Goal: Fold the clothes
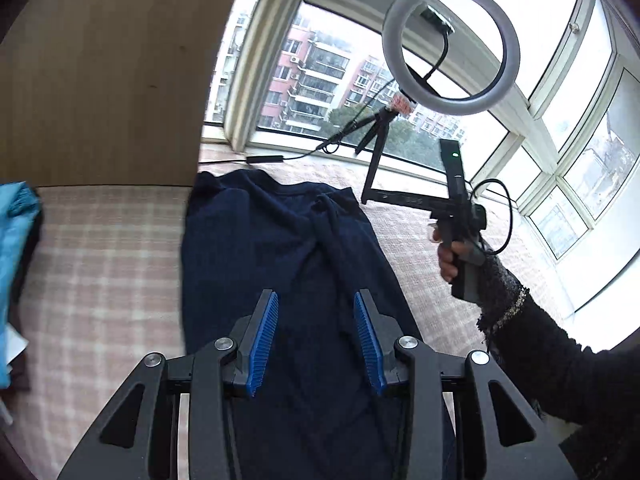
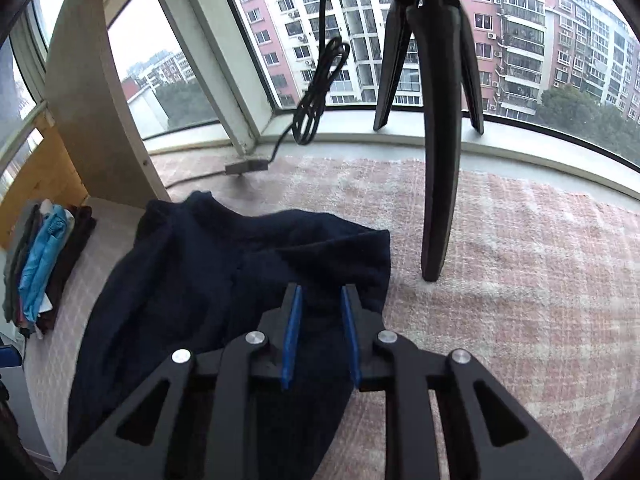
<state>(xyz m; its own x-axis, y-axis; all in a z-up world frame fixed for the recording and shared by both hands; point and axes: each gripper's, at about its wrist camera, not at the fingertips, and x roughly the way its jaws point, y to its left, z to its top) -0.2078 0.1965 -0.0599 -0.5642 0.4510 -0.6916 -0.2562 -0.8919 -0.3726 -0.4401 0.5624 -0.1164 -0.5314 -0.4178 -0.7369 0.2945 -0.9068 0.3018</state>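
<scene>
Both sets of jaws stand apart, empty, above the dark navy knit garment, which lies rumpled on the pink plaid blanket; ribbed blue pads line each finger.

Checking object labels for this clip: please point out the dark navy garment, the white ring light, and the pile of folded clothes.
dark navy garment (image 1: pixel 280 240): left wrist view, middle of fabric.
white ring light (image 1: pixel 390 46): left wrist view, left rim.
pile of folded clothes (image 2: pixel 42 260): right wrist view, light blue piece.
</scene>
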